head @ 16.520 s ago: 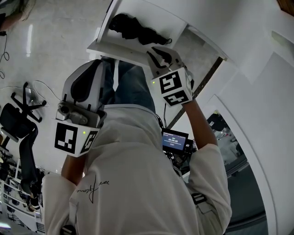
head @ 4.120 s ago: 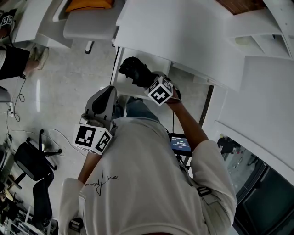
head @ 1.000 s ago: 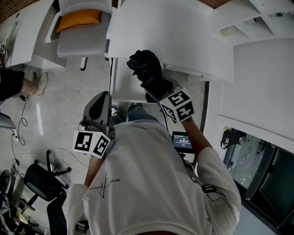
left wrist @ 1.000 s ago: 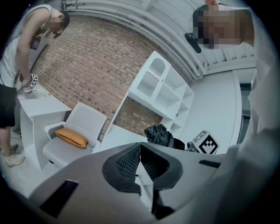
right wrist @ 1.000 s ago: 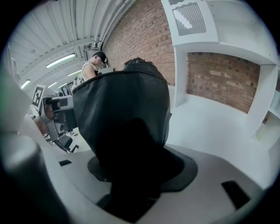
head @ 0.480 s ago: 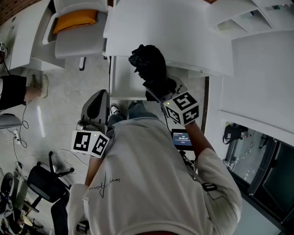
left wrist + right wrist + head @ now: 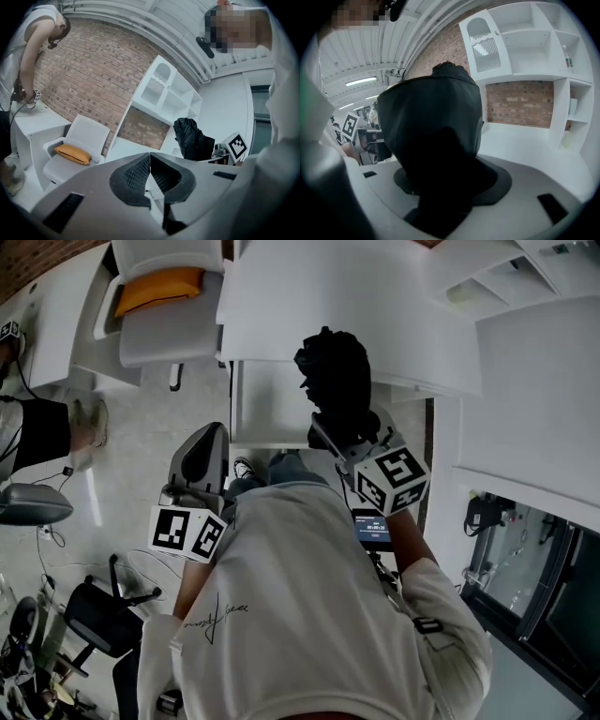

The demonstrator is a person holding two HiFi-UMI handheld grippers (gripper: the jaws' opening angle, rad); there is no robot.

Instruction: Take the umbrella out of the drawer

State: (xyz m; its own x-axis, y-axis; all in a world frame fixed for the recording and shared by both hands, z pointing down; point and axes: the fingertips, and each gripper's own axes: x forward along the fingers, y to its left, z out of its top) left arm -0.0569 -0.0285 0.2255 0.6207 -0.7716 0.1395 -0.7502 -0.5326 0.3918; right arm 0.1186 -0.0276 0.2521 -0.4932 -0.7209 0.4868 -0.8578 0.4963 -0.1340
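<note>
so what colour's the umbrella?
Black all over. The umbrella shows best in the right gripper view.

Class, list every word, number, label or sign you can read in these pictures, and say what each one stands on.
Nothing here can be read with certainty.
Black handwritten script on the back of the person's white shirt: cursive, not legible.
Small lit screen at the person's waist: figures too small to read.
Black-and-white marker cubes: square codes only, no letters or numbers.
</note>
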